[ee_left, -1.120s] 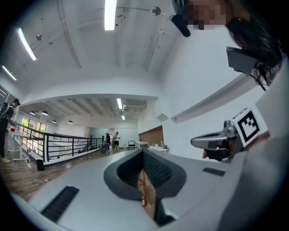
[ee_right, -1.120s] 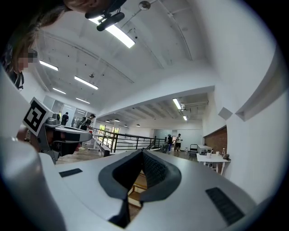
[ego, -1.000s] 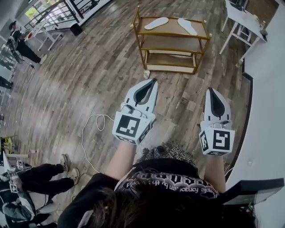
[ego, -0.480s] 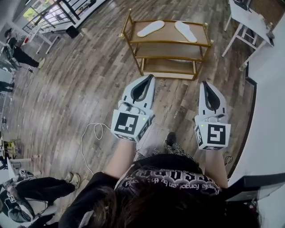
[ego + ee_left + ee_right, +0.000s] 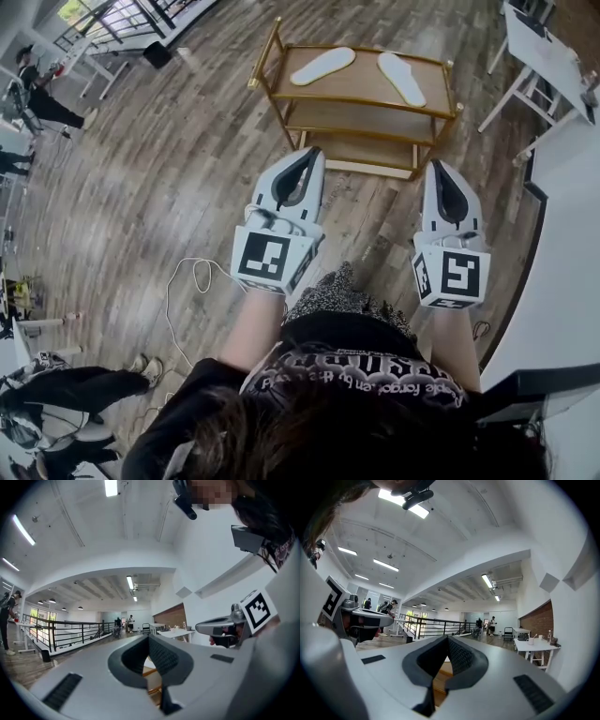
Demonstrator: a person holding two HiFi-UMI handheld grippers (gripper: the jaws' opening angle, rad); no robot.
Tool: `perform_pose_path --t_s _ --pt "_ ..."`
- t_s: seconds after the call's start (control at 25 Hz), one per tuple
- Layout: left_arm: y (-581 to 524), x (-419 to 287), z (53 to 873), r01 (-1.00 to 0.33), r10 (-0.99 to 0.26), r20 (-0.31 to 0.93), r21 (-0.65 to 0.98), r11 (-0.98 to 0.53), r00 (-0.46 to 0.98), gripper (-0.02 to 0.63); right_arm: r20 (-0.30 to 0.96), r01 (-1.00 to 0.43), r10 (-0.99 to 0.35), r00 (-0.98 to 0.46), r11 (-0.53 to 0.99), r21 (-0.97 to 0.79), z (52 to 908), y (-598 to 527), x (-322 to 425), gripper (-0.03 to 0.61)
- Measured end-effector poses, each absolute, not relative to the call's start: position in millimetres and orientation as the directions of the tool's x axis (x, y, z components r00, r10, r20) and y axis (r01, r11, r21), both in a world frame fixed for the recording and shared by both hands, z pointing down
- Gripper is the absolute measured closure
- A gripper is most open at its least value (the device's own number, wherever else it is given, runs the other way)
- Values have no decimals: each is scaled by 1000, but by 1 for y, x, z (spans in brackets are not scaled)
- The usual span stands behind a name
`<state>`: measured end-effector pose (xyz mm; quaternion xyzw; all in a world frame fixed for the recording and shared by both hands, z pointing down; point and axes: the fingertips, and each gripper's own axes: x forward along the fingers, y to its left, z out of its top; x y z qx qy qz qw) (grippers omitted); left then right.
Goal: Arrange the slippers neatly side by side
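Note:
Two white slippers lie apart on the top board of a gold-framed wooden shelf rack (image 5: 358,97): the left slipper (image 5: 322,66) angled, the right slipper (image 5: 401,78) angled the other way. My left gripper (image 5: 314,155) is shut and empty, held level just short of the rack's lower front. My right gripper (image 5: 437,167) is also shut and empty, beside the rack's right front leg. In the left gripper view the left gripper (image 5: 150,637) shows closed pads with rack wood (image 5: 152,684) behind. The right gripper view shows the right gripper (image 5: 448,638) the same way.
A white table (image 5: 553,56) stands at the far right, next to a white wall (image 5: 562,281). A white cable (image 5: 187,281) loops on the wooden floor at the left. A black railing (image 5: 103,23) and people stand at the far left; a person (image 5: 56,394) sits at the lower left.
Both grippers have moved forward together toward the rack, which now sits closer and larger in the head view. Their jaws stay shut.

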<state>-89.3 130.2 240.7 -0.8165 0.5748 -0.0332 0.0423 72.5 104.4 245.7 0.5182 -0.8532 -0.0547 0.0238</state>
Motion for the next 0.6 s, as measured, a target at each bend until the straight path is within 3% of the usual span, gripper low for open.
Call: perform_pose_path --t_s 0.6 --pt "-69 -129 249 -899 -904 -2 -104 -425 427 621 14 -920 -928 -373 371 130 256 -77 43 575"
